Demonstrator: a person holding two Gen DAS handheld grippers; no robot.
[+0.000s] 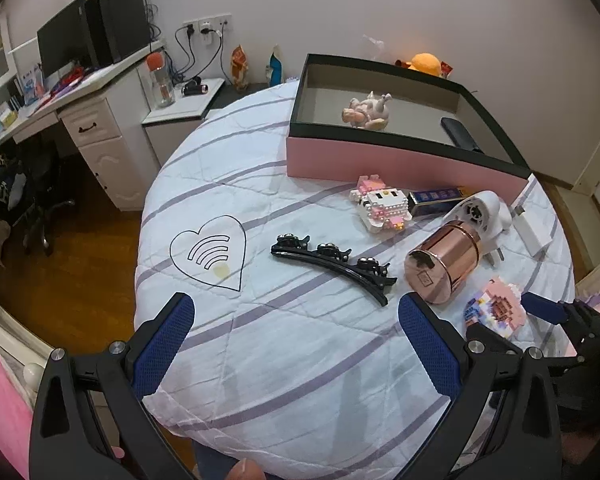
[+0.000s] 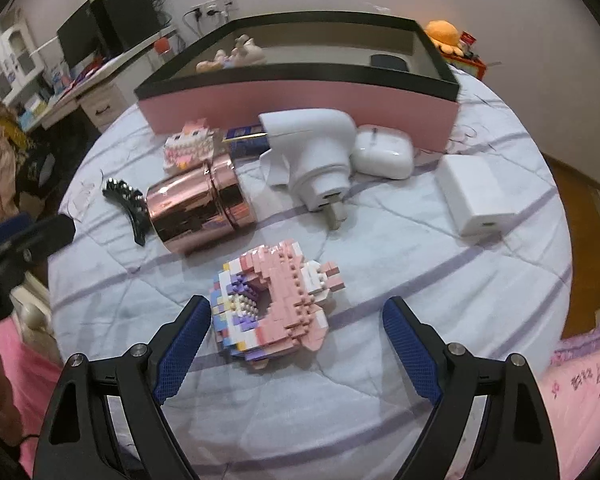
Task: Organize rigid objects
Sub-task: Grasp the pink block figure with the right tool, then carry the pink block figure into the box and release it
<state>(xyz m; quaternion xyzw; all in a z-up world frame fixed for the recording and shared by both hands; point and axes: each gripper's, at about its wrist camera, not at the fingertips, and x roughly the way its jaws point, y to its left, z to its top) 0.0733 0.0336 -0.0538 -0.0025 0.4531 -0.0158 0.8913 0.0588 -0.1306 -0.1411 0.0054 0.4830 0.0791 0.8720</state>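
Pink brick model (image 2: 278, 304) sits between my right tool's (image 2: 296, 322) pads, jaws spread wide, nothing gripped; left pad (image 2: 182, 344) is just beside its near edge. Risk: a lopsided squeeze could snap off studs or the small tail at its far side, or the quilted cover (image 2: 380, 380) gives and the model tips. Right tool pitched steeply down over it. Beyond it lies the rose-gold canister (image 2: 196, 212) on its side; a nudge could set it rolling. Left tool (image 1: 296, 344) is open and empty, angled down, hair clip (image 1: 332, 266) just ahead. Farthest, the pink box (image 2: 300, 108) holds a figurine (image 2: 236, 56).
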